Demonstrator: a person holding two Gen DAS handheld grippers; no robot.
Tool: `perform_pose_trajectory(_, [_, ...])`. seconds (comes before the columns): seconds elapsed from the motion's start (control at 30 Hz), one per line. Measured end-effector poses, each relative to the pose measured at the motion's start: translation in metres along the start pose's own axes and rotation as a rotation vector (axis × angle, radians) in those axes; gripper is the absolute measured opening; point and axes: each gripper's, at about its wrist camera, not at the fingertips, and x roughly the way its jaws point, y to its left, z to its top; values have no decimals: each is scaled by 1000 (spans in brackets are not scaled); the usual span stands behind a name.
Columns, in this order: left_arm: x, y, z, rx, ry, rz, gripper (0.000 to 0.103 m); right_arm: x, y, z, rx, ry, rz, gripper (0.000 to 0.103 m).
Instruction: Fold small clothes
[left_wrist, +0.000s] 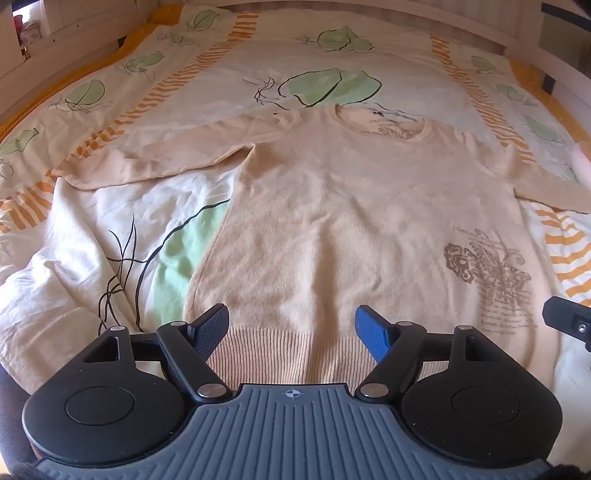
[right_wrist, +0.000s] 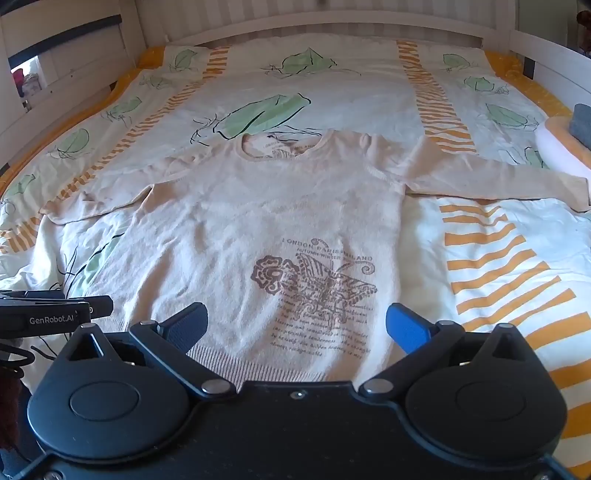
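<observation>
A cream long-sleeved sweater (left_wrist: 332, 206) lies flat on the bed, front up, neck away from me, both sleeves spread sideways. It has a brown butterfly print (right_wrist: 317, 284) low on its right side. My left gripper (left_wrist: 291, 328) is open and empty, just above the ribbed hem (left_wrist: 277, 354) near the left part of it. My right gripper (right_wrist: 297, 325) is open and empty over the hem below the print. The left gripper also shows at the left edge of the right wrist view (right_wrist: 55, 314).
The sweater rests on a white bedcover (right_wrist: 351, 88) with green leaves and orange stripes. A white bed frame (right_wrist: 332, 22) runs along the far side. A folded grey and white pile (right_wrist: 576, 129) sits at the bed's right edge.
</observation>
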Motion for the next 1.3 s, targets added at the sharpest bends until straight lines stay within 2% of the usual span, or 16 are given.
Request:
perform_pose_trajectory(0.6, [1,-2,0,13,5,-6,74,6,2,1,-9,9,6,102])
perform_pose_trajectory(1.2, [1,-4,1,23,6,-14,74,6,5,2,-27,-48,10,102])
perform_pose_trajectory(1.3, [2,-4,1,23,8,-14,74,9,5,2,-26,-19,12,102])
